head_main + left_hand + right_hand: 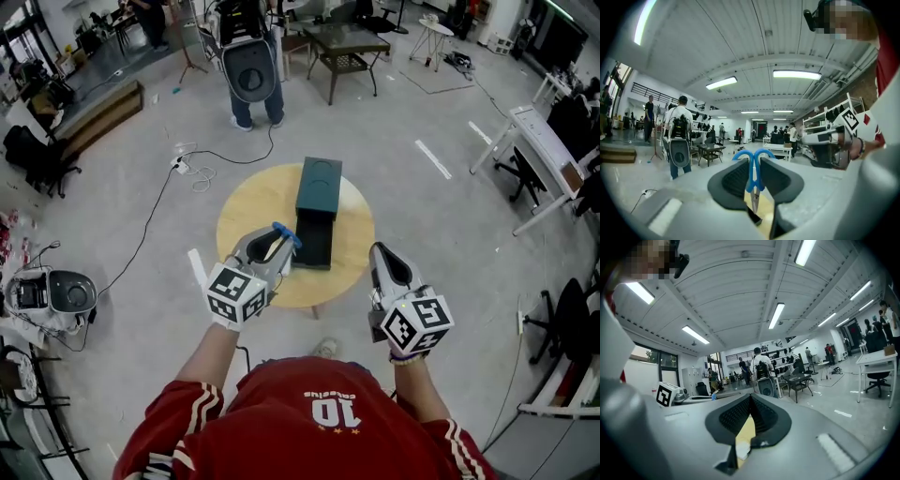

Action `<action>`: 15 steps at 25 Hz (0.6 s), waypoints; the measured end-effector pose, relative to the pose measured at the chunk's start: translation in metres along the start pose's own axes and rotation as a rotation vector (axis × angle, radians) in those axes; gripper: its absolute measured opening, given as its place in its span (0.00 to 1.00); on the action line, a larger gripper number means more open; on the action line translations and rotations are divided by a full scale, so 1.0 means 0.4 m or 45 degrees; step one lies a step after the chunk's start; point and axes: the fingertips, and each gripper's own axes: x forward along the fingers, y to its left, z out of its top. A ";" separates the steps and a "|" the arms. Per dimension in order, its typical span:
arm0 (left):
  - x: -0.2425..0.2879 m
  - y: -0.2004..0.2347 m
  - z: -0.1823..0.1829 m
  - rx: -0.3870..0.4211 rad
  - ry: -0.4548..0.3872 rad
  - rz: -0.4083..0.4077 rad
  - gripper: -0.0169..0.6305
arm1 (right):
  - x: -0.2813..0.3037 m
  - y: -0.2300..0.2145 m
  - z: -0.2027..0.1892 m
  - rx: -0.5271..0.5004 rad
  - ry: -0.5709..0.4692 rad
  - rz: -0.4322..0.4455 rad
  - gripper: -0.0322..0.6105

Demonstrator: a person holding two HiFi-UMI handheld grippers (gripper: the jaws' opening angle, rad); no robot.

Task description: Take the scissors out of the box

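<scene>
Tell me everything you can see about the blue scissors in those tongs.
The scissors have two blue, plastic-looking finger loops and short silvery blades that look closed. The loops stick out past the pad tips, and the blades point the other way, down between the pads. The dark ribbed pads of the left tongs pinch them just below the loops. Nothing else touches them. They are held above the round wooden table, beside the dark green box.

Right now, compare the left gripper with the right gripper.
The left gripper grips the blue-handled scissors between its fingers; the right gripper is empty. The left gripper's fingers stand apart around the handles; the right gripper's fingers meet at their tips. Both carry a marker cube.
</scene>
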 end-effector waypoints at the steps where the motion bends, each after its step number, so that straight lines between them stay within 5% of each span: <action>1: -0.036 -0.005 0.016 0.011 -0.015 0.007 0.16 | -0.014 0.024 0.004 -0.008 -0.005 -0.003 0.05; 15: -0.462 -0.078 0.125 0.092 -0.143 0.087 0.16 | -0.211 0.334 0.006 -0.133 -0.096 -0.067 0.05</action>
